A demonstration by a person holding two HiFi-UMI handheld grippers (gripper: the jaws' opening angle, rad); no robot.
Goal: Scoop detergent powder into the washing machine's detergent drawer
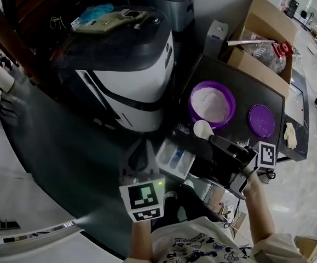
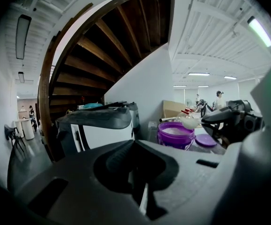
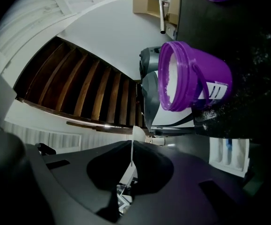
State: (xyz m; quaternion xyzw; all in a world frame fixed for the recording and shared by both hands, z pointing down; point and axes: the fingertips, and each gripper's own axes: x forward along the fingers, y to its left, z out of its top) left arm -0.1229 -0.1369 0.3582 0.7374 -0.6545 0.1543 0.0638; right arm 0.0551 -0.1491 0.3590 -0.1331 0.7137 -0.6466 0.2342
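White scoop clamped in right tool, bowl pointing up-left at purple tub; left tool closed

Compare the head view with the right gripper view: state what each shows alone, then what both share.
Head view only: the left gripper, beside the drawer, and a pale glove at far right. Right gripper view only: the white label on the side of the purple tub. Both: the tub of powder, its lid, the drawer, and the right gripper shut on the scoop.
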